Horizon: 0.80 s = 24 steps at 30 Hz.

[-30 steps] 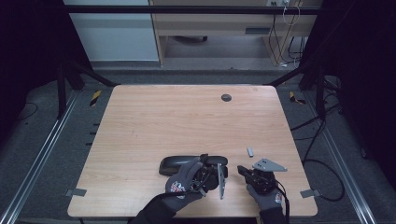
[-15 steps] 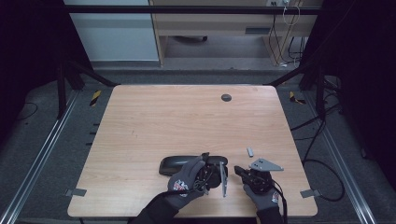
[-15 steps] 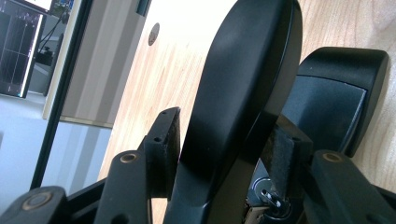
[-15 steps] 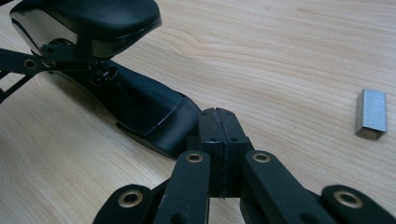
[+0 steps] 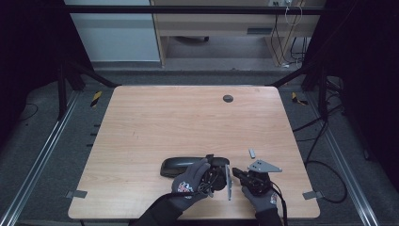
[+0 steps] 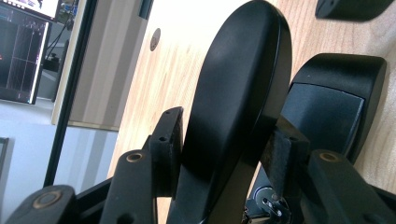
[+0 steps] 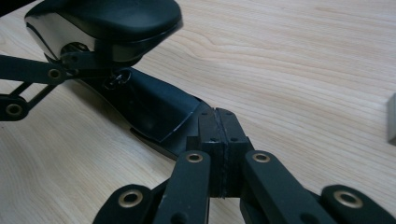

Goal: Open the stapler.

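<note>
A black car mirror (image 5: 181,165) is seen lying at the near edge of the wooden desk (image 5: 188,117), with its long dark housing stretched to the left and its mounting arm (image 7: 154,109) reaching toward the right. In the high view, the left gripper (image 5: 217,175) is held by a gloved hand (image 5: 190,181) over the right end of the mirror, and the right gripper (image 5: 241,173) is held by the other gloved hand (image 5: 261,194) just beside it.

In the left gripper view, the mirror housing (image 6: 238,93) is seen standing between the two left fingers (image 6: 169,140). One finger is laid against its left flank and the other against its right flank, and the jaws have just been closing on it; the housing is taken as grasped. A second black part of the mirror (image 6: 334,100) is seen behind, resting on the desk.

In the right gripper view, the right fingers (image 7: 211,128) are pressed flat together, clenched with nothing between them. Their tips are set against the end of the mounting arm, touching it or just short of it; which cannot be told. The mirror housing is seen lifted above the desk at the upper left, held there by the left gripper (image 7: 60,70).

A small grey block (image 5: 252,152) lies on the desk just beyond the right gripper, and a dark round hole (image 5: 228,98) is seen near the far edge.
</note>
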Available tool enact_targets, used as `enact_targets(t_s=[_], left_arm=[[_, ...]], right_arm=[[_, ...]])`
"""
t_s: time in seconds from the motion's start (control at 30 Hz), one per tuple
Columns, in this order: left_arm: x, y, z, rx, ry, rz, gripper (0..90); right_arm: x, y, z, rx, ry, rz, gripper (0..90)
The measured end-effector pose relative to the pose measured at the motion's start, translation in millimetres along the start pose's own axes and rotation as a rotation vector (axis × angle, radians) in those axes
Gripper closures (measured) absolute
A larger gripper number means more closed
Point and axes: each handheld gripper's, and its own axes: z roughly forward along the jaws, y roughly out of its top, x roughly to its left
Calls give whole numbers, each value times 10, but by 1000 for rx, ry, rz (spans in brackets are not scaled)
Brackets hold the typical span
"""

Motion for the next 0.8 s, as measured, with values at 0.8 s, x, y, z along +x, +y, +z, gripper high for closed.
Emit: enact_targets(t_s=[0.8], left_arm=[[11,-9,1,-5,-9,-14,524]], right_arm=[[182,0,253,26,55,-8,900]])
